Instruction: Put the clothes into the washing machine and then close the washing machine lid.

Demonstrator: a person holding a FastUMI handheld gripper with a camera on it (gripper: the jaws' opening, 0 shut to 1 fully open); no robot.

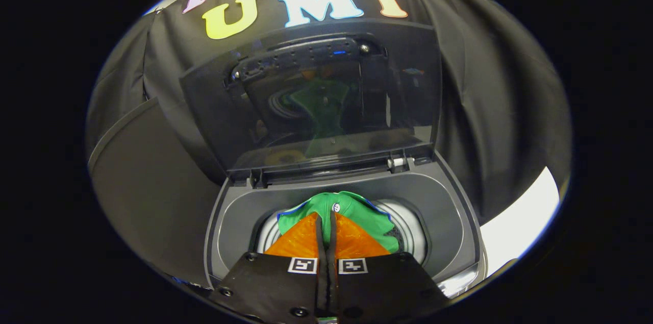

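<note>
Fingers (312, 242) pressed nearly together, thin fold of green cloth (352, 209) pinched between them, so gripper (326, 227) clamped on the garment. Held over the drum opening (408, 232) of the washing machine (459, 227); bulk of the cloth bunched just ahead of the tips, blue edging and a small white button showing on it, hanging at the mouth of the tub and prob. not fully down inside yet. Can't tell how much fabric trails below the fingers. Beyond that, lid (316, 94) propped upright on its hinge (403, 163) at the back, glossy, green reflection of the garment in it.

Risks, judged from this:
- Letting go too high or off-centre: cloth could drape over the tub rim instead of dropping in, then get trapped when lid comes down.
- Opening only a little: fabric may cling to the pads and get dragged back out on withdrawal.
- Pushing deeper w/o care: fingers or body could knock the tub ring.
- Lid stands close behind; backing up and away carelessly could bump it and bring it down on the gripper.
- Closing lid w/ cloth edge still proud of the opening: won't seat.
</note>
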